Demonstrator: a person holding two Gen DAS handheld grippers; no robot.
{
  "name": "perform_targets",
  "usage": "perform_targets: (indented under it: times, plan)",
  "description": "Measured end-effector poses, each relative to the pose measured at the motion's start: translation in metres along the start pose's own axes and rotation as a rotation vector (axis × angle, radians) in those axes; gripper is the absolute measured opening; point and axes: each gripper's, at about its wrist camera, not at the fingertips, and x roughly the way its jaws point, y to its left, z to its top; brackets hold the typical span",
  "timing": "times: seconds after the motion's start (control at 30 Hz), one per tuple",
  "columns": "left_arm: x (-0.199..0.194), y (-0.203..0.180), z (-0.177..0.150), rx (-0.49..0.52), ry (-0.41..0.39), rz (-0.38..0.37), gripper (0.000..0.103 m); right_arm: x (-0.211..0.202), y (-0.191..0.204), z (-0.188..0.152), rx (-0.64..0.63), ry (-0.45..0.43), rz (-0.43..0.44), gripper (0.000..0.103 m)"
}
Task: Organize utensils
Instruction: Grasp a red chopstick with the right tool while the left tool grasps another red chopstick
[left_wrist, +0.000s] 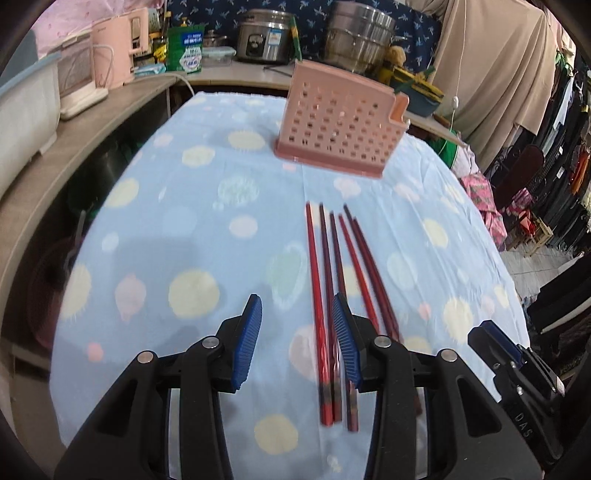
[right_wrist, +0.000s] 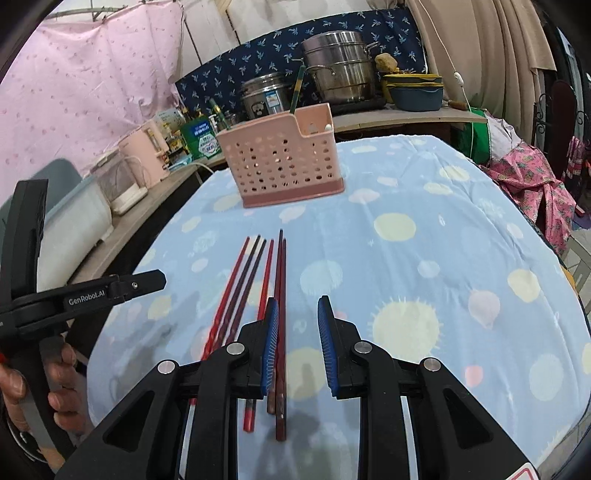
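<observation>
Several red and dark-red chopsticks (left_wrist: 334, 280) lie side by side on the blue spotted cloth, tips pointing at a pink perforated utensil holder (left_wrist: 340, 129). My left gripper (left_wrist: 297, 332) is open and empty above the chopsticks' near ends, its right finger over them. In the right wrist view the chopsticks (right_wrist: 258, 291) lie left of centre before the holder (right_wrist: 284, 162). My right gripper (right_wrist: 297, 343) is open and empty, with the rightmost chopsticks between its fingers by the left pad. The left gripper's body (right_wrist: 74, 299) shows at the left edge.
The cloth-covered table (left_wrist: 207, 206) drops off at both sides. A shelf along the left and back carries a pink kettle (left_wrist: 114, 55), a rice cooker (left_wrist: 264, 35), steel pots (left_wrist: 358, 37) and stacked bowls (right_wrist: 415, 90). Clothes hang at right.
</observation>
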Motion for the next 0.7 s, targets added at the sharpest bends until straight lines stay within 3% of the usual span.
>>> perform_targets:
  times: [0.23,0.5,0.6,0.7]
  plan:
    - [0.0,0.001,-0.038,0.003,0.041,0.009,0.038,0.001,0.014,-0.042,-0.047,0.076,0.005,0.023]
    - [0.0,-0.003,-0.063,0.022,0.058,-0.003,0.038,0.009,0.019,-0.058,-0.061,0.109,0.004,0.023]
    - [0.0,-0.008,-0.069,0.042,0.057,0.001,0.049,0.011,0.02,-0.06,-0.063,0.116,-0.001,0.023]
    - [0.0,-0.011,-0.072,0.054,0.055,-0.001,0.05,0.014,0.019,-0.062,-0.061,0.125,-0.006,0.023]
